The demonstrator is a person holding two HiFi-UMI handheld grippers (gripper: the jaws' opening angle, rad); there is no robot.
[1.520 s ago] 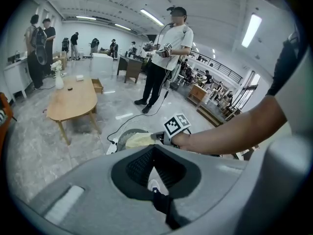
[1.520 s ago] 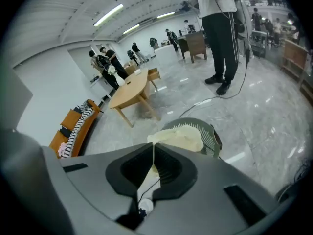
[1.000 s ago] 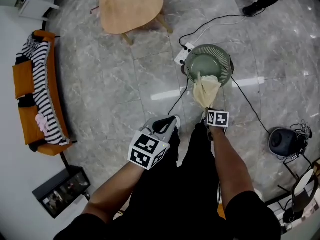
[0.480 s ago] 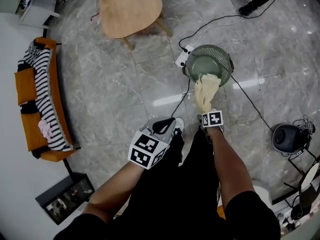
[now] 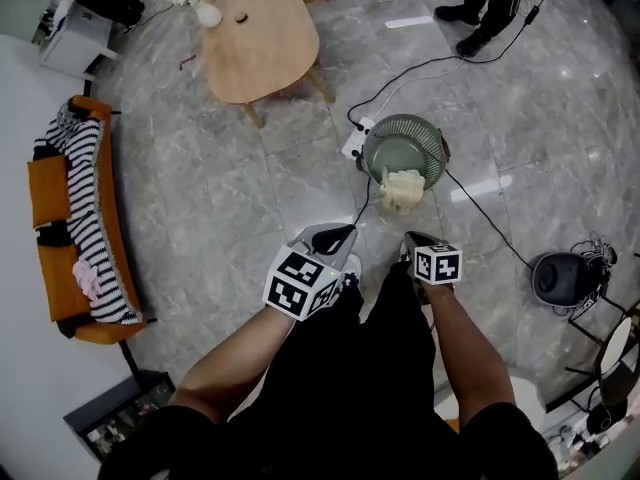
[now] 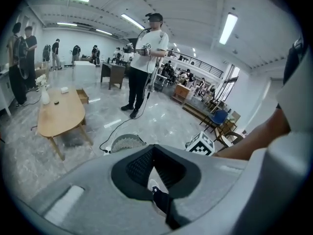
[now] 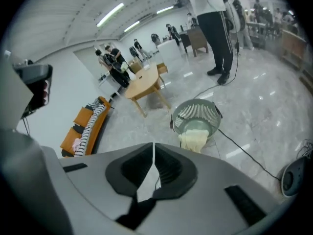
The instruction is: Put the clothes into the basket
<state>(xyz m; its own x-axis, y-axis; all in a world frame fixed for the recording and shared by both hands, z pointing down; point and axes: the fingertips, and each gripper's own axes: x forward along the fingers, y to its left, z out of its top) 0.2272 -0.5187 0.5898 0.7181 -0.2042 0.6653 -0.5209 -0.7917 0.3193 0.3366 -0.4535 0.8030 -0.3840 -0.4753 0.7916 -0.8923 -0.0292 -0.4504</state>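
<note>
Fingers (image 7: 168, 168) of R gripper (image 7: 154, 151): just been closing, now pressed together, nothing btwn. L gripper (image 6: 154, 148): fingers together too, empty. Cream cloth (image 5: 403, 190): draped over near rim of basket (image 5: 366, 148), part inside, rest hanging outside twd floor (image 5: 250, 198). Both grippers up off floor, apart from basket & cloth.

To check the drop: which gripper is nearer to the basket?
Right. The right gripper, its empty jaws having just closed, sits just below the basket in the head view; the left gripper is lower-left of it, farther away.
</note>
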